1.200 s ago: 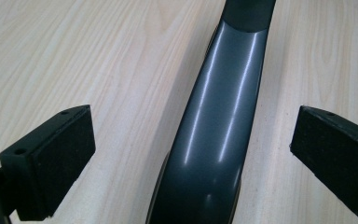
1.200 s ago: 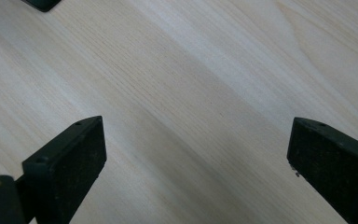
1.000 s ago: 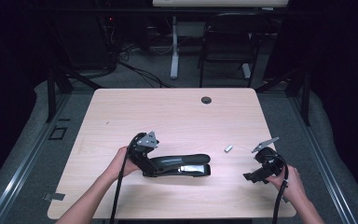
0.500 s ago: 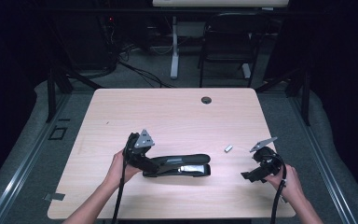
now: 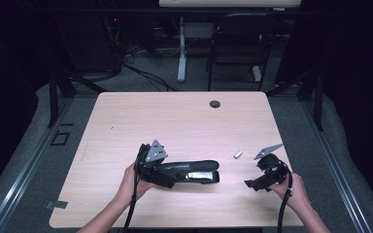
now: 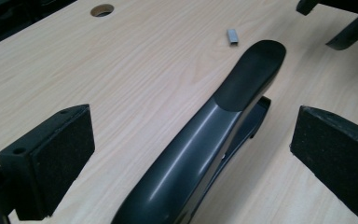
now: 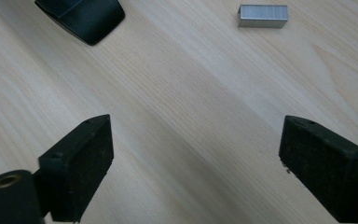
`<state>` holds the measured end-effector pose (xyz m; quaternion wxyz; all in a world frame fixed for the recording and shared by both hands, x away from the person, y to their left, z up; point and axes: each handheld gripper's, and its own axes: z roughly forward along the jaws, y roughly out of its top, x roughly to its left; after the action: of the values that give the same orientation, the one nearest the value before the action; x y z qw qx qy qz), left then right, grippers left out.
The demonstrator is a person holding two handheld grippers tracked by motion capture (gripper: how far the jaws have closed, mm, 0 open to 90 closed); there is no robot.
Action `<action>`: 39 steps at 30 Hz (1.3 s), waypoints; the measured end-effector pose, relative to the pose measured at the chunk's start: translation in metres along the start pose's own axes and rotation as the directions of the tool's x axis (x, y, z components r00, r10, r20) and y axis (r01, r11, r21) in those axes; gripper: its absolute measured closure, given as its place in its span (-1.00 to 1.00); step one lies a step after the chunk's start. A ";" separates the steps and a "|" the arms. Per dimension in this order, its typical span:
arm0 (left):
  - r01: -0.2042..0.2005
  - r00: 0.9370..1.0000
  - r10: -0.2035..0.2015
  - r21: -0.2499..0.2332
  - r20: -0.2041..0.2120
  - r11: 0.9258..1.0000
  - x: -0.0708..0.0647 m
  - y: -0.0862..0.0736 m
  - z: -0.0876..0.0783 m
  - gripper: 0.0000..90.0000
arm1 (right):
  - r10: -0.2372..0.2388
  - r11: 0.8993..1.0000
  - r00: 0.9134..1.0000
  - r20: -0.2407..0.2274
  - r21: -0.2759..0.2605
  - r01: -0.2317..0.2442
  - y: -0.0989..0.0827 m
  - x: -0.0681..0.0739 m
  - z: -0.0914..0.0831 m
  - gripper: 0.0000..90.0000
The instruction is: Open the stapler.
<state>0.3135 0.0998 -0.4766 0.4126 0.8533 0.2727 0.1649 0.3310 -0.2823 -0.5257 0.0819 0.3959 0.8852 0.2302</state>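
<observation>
My left tool (image 5: 167, 171) sits near the desk's (image 5: 126, 116) front edge, left of centre, its jaws spread wide on either side of the black stapler's (image 6: 205, 140) rear, both pads clear of it. I judge I have straddled the body there so that closing would clamp it steady. The stapler lies flat, its nose pointing toward the right edge. Just beyond that nose a small strip of staples (image 7: 263, 16) lies loose on the bare wood, between my two tools. My right tool (image 5: 255, 184) hovers near the front right corner, jaws also wide and empty, aimed at the strip, probably to pick it up for loading.
</observation>
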 end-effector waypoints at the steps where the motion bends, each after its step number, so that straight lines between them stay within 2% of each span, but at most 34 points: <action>1: 0.001 1.000 -0.001 0.000 0.006 1.000 -0.002 0.000 0.001 -1.00 | 0.003 1.000 1.000 0.001 -0.007 -0.003 0.001 0.002 0.001 -0.76; 4: -0.006 1.000 0.006 0.002 0.024 1.000 -0.005 0.000 0.002 -1.00 | -0.007 1.000 1.000 -0.014 -0.011 0.007 0.004 0.008 0.002 -0.72; 5: -0.003 1.000 0.003 0.001 0.020 1.000 -0.005 0.000 0.002 -1.00 | -0.012 1.000 1.000 -0.014 -0.020 0.012 0.005 0.009 0.003 -0.72; 7: 0.005 0.999 -0.004 -0.007 0.042 1.000 -0.005 0.000 0.003 -1.00 | -0.013 1.000 1.000 -0.018 -0.019 0.013 0.007 0.013 0.003 -0.70; 10: 0.013 0.999 -0.012 -0.021 0.051 1.000 -0.008 0.000 0.002 -1.00 | -0.021 0.999 0.999 -0.025 -0.025 0.020 0.010 0.018 0.004 -0.67; 14: 0.019 0.998 -0.017 -0.031 0.065 0.999 -0.013 0.001 0.002 -0.99 | -0.028 0.999 1.000 -0.005 -0.039 0.028 0.015 0.027 0.006 -0.50; 18: 0.008 0.996 -0.006 -0.027 0.094 1.000 -0.020 0.000 0.005 -0.66 | -0.029 0.999 1.000 0.000 -0.032 0.029 0.020 0.034 0.009 -0.40; 20: 0.004 0.994 -0.001 -0.024 0.109 1.000 -0.023 -0.001 0.007 -0.63 | -0.038 0.999 0.999 0.014 -0.025 0.038 0.021 0.036 0.011 -0.36; 25: -0.009 0.990 0.012 -0.018 0.139 1.000 -0.030 -0.002 0.012 -0.46 | -0.040 0.999 0.999 0.008 -0.034 0.040 0.022 0.040 0.013 -0.27; 27: -0.009 0.991 0.010 -0.009 0.136 1.000 -0.032 -0.003 0.014 -0.30 | -0.031 0.999 1.000 0.007 -0.036 0.031 0.023 0.042 0.014 -0.20; 30: 0.006 0.990 -0.006 -0.003 0.143 1.000 -0.036 -0.005 0.019 -0.07 | -0.040 0.998 0.999 0.012 -0.046 0.041 0.024 0.045 0.013 0.02; 34: -0.005 0.989 0.004 0.006 0.150 1.000 -0.042 -0.006 0.025 0.17 | -0.049 0.996 0.999 0.006 -0.075 0.049 0.026 0.049 0.013 0.30; 39: -0.010 0.992 0.007 0.018 0.128 1.000 -0.048 -0.009 0.035 0.47 | -0.072 0.994 0.997 -0.009 -0.088 0.071 0.027 0.058 0.018 0.61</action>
<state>0.2897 0.0537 -0.5072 0.4206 0.8672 0.2435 0.1089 0.3159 -0.2178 -0.5261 0.1019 0.3584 0.8884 0.2681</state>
